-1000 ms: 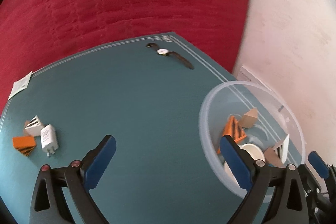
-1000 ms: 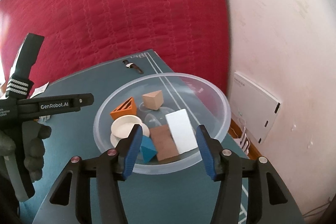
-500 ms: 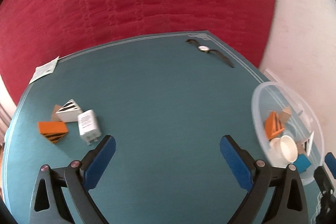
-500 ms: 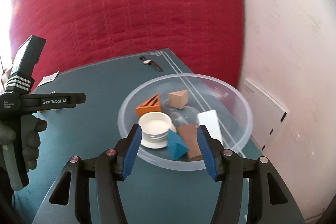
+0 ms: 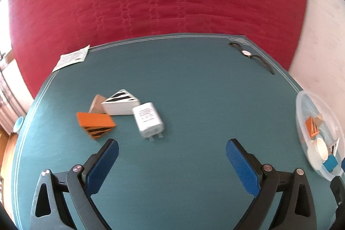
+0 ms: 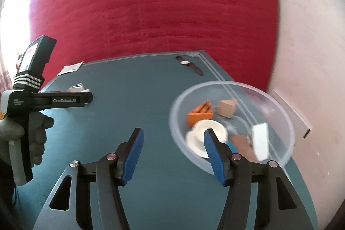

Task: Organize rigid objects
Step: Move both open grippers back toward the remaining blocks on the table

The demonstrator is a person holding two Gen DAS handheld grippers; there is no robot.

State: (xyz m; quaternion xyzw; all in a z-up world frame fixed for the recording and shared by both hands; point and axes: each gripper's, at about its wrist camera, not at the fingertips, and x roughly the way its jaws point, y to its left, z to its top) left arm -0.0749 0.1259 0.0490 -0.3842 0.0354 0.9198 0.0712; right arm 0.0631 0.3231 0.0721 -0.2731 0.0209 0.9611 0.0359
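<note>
Blue ribbed pads line the left gripper [image 5: 172, 156], whose fingers stand wide apart with nothing between them, above the teal table mat [image 5: 194, 89]. Just beyond its left finger lies a white charger plug [image 5: 148, 120], prongs toward the camera. Touching the plug's far left corner is a white striped wedge [image 5: 120, 105], with a tan block [image 5: 97, 104] behind it and an orange striped wedge [image 5: 95, 124] just in front. A wristwatch [image 5: 250, 56] lies at the far right corner and a paper slip [image 5: 72, 58] at the far left edge. The right gripper [image 6: 172, 150] is also spread apart and empty, over the mat beside the clear bowl [image 6: 286, 122]. The bowl holds an orange wedge [image 6: 199, 114], a tan wedge [image 6: 226, 108], a white cup [image 6: 210, 128], a white block [image 6: 261, 141] and a brown piece [image 6: 242, 146].
</note>
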